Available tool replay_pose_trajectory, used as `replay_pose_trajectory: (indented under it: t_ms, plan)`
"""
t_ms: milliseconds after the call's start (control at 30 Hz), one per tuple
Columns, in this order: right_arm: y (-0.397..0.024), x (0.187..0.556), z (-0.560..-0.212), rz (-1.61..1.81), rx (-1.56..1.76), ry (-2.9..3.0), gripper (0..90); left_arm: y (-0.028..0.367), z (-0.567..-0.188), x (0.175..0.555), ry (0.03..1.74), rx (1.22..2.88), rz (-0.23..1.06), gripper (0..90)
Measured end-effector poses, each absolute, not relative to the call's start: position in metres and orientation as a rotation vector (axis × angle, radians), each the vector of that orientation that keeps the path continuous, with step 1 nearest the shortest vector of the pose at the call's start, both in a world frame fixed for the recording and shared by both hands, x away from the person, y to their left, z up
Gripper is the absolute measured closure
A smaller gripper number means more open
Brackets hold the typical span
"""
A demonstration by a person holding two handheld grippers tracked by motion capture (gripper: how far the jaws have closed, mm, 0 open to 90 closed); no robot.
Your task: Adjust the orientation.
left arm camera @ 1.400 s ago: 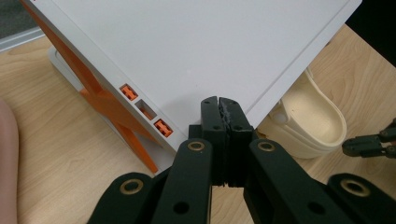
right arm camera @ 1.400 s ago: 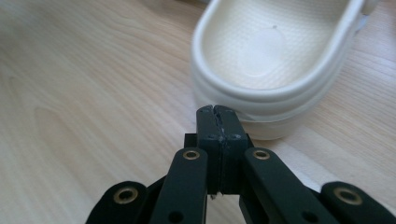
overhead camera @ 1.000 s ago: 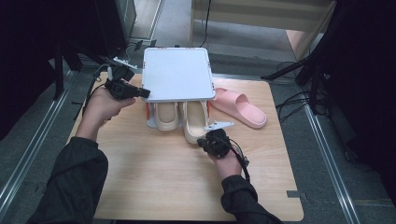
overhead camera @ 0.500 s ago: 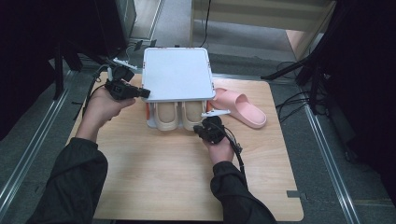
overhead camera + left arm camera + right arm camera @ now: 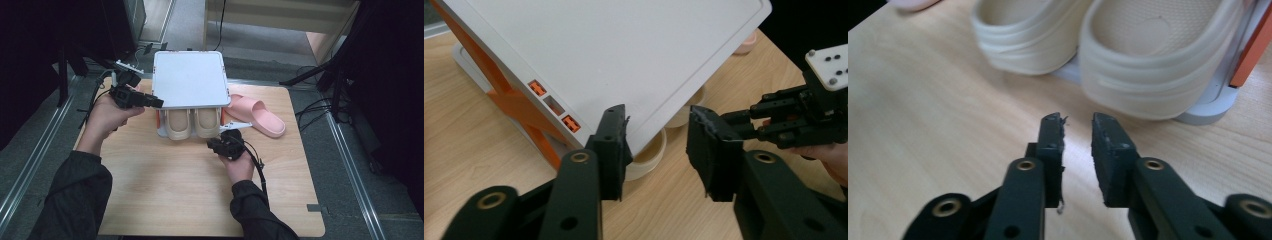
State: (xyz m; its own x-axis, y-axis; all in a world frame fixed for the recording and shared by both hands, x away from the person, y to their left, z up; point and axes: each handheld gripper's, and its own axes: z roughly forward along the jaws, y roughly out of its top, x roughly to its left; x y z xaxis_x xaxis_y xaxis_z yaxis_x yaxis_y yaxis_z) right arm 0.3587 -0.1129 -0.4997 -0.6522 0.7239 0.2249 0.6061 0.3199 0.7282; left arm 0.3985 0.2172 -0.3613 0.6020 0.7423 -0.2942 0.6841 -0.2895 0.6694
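Light wooden table [image 5: 175,190] carries everything. Nearest the person, the right gripper [image 5: 1077,131] hovers just short of the cream slippers [image 5: 1108,55], its jaws having just been opening, nothing between them. Both slippers sit side by side on the lower tier of the white-and-orange shoe rack [image 5: 189,80]. Left gripper [image 5: 658,135], jaws likewise just parted and empty, waits by the rack's top shelf edge. A pink slipper [image 5: 256,115] lies beside the rack, farther right.
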Motion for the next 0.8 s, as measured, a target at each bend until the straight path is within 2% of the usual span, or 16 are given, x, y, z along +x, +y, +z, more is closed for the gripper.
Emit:
replay_pose_trajectory:
  t_ms: [67,100,133,267,500,800]
  plan:
    - [-0.119,0.347,-0.493,1.277,1.178,2.460,65.0,0.223,-0.358,0.393,1.137,2.015,0.114,46.7]
    - [-0.119,0.347,-0.493,1.277,1.178,2.460,65.0,0.223,-0.358,0.393,1.137,2.015,0.114,44.7]
    - [-0.124,0.340,-0.488,1.318,1.165,2.485,59.1,0.227,-0.358,0.389,1.140,2.017,0.133,42.0]
    - [-0.135,0.325,-0.480,1.350,1.102,2.494,51.6,0.233,-0.359,0.383,1.139,2.015,0.144,38.3]
    - [-0.148,0.309,-0.472,1.394,1.057,2.517,45.6,0.244,-0.365,0.372,1.143,2.012,0.190,36.8]
    - [-0.159,0.298,-0.475,1.411,1.019,2.510,44.8,0.269,-0.379,0.363,1.180,1.970,0.262,38.6]
